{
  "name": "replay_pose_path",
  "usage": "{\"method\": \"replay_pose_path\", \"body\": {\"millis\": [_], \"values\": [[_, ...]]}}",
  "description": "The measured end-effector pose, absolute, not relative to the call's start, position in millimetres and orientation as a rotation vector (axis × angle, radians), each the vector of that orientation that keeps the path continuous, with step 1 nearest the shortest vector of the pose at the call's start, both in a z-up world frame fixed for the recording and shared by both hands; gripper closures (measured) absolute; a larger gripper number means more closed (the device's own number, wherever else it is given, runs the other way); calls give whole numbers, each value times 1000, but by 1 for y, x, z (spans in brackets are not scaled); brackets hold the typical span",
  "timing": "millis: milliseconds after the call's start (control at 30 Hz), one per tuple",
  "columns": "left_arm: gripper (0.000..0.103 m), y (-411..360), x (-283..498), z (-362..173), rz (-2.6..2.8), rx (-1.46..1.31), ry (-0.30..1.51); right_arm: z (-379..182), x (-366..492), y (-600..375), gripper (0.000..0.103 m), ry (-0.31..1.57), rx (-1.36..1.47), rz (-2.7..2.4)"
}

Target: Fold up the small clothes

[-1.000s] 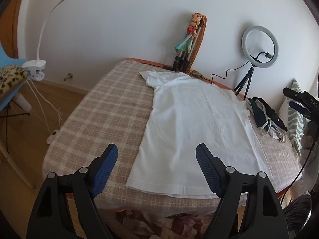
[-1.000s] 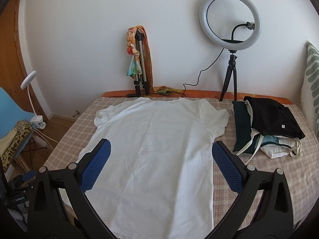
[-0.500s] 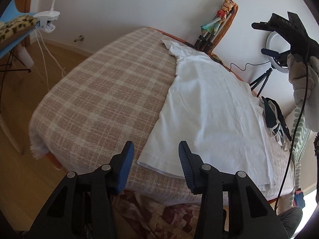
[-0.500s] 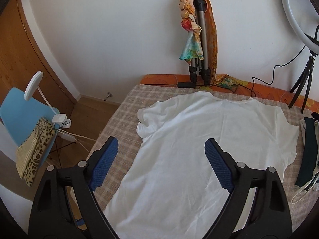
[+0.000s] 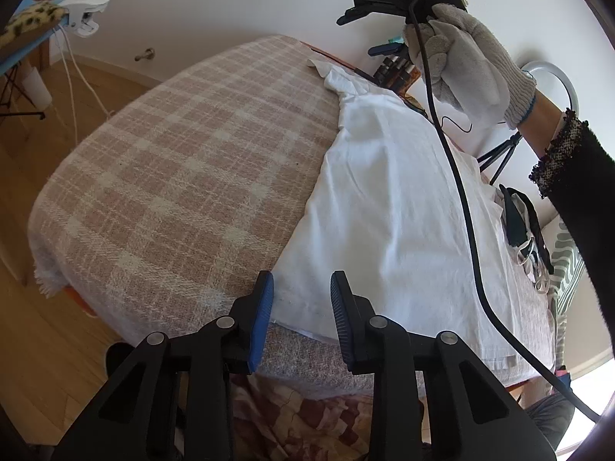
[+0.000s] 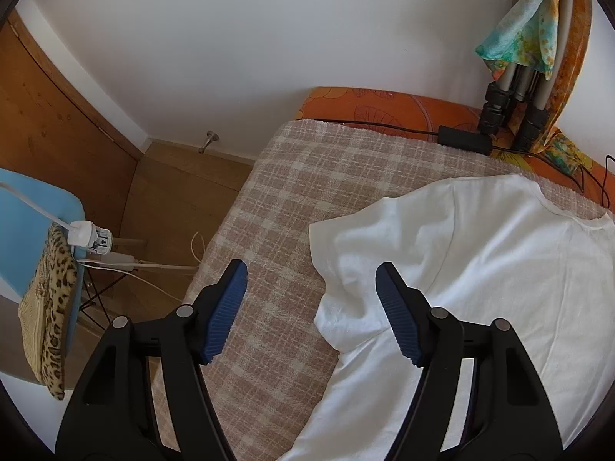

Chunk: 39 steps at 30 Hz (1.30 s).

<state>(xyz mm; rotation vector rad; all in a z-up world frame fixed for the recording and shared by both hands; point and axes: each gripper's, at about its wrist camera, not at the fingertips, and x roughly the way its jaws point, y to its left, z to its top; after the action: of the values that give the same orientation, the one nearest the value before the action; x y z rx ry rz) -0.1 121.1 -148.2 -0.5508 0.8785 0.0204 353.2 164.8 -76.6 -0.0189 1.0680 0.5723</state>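
Ahead of my left gripper (image 5: 301, 297) I see the gloved hand (image 5: 465, 61) carrying the right gripper (image 6: 311, 288), and its black cable (image 5: 461, 199) hangs across the white T-shirt (image 5: 388, 207); beyond the right fingers stand tripod legs (image 6: 511, 103) with a coloured scarf (image 6: 526, 34). The checked blanket (image 5: 177, 176) left of both grippers is bare up to the bed edge, where a blue chair (image 6: 34, 207) stands. The T-shirt lies flat with its long axis running from the hem corner between my closing left jaws to the collar far ahead; the right jaws are closing too, its sleeve (image 6: 346, 253) between them, neither pair pressing cloth yet.
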Motion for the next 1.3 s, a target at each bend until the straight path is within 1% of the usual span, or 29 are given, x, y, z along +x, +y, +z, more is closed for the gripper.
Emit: {"method": "replay_pose_path", "body": {"millis": [33,67,100,233,333,567,600,667,733,767,800,867,967,1167,1300], "values": [[78,122,0,-149,18,-552,877,-84,358,174,34,1080,-31,570],[79,124,0,-150,14,-560,876,-91,361,180,37,1091,-43,565],[83,126,0,-151,11,-576,873,-98,365,187,41,1101,-52,562],[94,139,-1,-158,-13,-667,867,-120,378,211,48,1119,-119,536],[97,144,-2,-160,-31,-707,862,-129,386,226,52,1115,-184,526],[100,147,-6,-160,-60,-738,845,-144,397,237,53,1128,-297,472],[100,147,-5,-160,-58,-742,841,-146,397,238,57,1130,-313,466],[100,148,-6,-160,-56,-750,834,-148,396,241,60,1111,-360,460],[101,149,-7,-159,-57,-751,826,-148,393,242,68,1097,-385,458],[101,147,-7,-158,-58,-747,824,-147,392,242,83,1090,-392,455],[101,147,-7,-157,-60,-742,822,-146,392,240,93,1085,-400,444],[101,144,-6,-155,-63,-723,820,-145,393,238,96,1085,-394,442],[102,143,-7,-151,-70,-716,806,-132,393,229,98,1051,-363,442],[102,149,-13,-145,-53,-705,775,-79,388,191,98,961,-242,463],[102,150,-16,-145,-46,-709,775,-64,385,178,98,938,-216,443]]}}
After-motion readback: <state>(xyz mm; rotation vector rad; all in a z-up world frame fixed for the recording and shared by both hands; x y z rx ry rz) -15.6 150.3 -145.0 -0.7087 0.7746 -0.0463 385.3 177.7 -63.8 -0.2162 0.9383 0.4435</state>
